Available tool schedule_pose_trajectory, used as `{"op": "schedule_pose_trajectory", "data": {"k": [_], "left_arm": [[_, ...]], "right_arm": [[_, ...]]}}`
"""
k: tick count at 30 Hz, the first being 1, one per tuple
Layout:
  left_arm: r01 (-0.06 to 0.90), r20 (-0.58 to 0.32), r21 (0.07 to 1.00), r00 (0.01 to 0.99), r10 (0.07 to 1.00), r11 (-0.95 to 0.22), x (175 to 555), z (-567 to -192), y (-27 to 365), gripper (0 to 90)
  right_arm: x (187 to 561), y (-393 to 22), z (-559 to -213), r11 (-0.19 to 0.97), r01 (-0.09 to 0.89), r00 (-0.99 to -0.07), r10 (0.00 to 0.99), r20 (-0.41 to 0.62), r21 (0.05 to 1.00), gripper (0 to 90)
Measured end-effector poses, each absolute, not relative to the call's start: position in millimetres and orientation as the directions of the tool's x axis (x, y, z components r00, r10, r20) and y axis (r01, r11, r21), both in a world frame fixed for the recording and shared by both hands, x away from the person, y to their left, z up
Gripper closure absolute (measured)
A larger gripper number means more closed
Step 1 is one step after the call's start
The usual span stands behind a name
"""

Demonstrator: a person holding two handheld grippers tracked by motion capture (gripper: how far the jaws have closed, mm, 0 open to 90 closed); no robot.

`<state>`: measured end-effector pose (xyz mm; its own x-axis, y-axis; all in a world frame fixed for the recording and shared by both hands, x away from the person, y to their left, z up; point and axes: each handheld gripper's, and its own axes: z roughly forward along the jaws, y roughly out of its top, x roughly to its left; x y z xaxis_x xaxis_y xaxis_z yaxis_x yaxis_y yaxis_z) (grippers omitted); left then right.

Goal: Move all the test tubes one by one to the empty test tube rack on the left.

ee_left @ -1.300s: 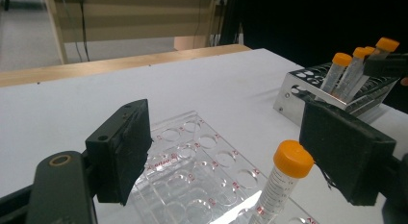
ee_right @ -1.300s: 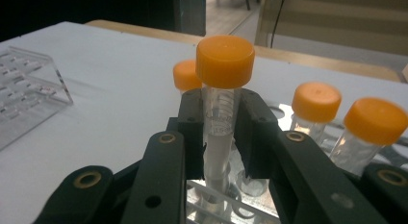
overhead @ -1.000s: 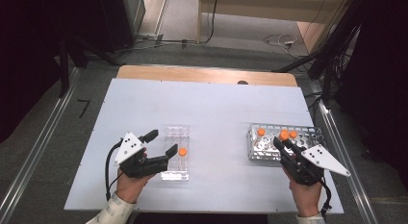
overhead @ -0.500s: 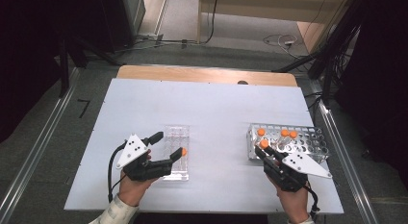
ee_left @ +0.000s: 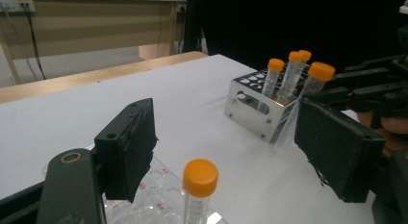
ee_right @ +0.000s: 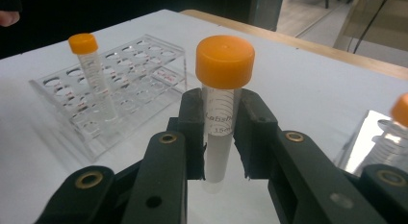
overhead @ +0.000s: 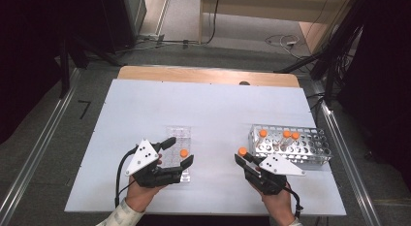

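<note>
Jaws of the right gripper point(ee_right: 219, 137): clamped on a clear plastic tube with an orange screw cap point(ee_right: 222, 89), held upright above the white counter point(overhead: 218, 109), just left of the perforated metal tube rack point(overhead: 310, 148) at near right; that rack carries three more orange-capped tubes point(overhead: 286, 137). Jaws of the left gripper point(ee_left: 226, 152): wide, just been closing slightly, standing either side of a second orange-capped tube point(ee_left: 199, 185) without touching it; this tube stands in the clear acrylic rack point(overhead: 177, 138), near left.
</note>
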<state>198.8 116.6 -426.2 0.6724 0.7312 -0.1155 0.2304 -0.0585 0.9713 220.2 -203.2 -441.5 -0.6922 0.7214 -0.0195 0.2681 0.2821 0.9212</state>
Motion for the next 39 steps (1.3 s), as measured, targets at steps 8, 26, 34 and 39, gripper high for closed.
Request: {"op": "schedule_pose_trajectory", "data": {"k": [8,26,34,39], "left_arm": [[0.225,-0.102,0.970,0.728,0.678,-0.095,196.4,-427.3,97.2,26.6],[0.219,-0.076,0.963,0.784,0.616,-0.160,200.6,-438.2,57.9,39.8],[0.209,-0.060,0.961,0.793,0.606,-0.179,199.8,-440.7,55.2,56.7],[0.208,-0.056,0.961,0.790,0.610,-0.182,199.8,-442.6,54.5,60.3]], "right_arm": [[218.1,-183.6,-446.4,0.322,0.257,-0.736,0.676,-0.031,0.911,71.9],[211.5,-152.7,-453.8,0.372,0.251,-0.798,0.602,-0.027,0.894,71.9],[208.1,-146.7,-454.4,0.376,0.248,-0.816,0.578,-0.017,0.893,71.9],[207.7,-146.4,-454.4,0.374,0.247,-0.820,0.573,-0.014,0.894,71.9]]}}
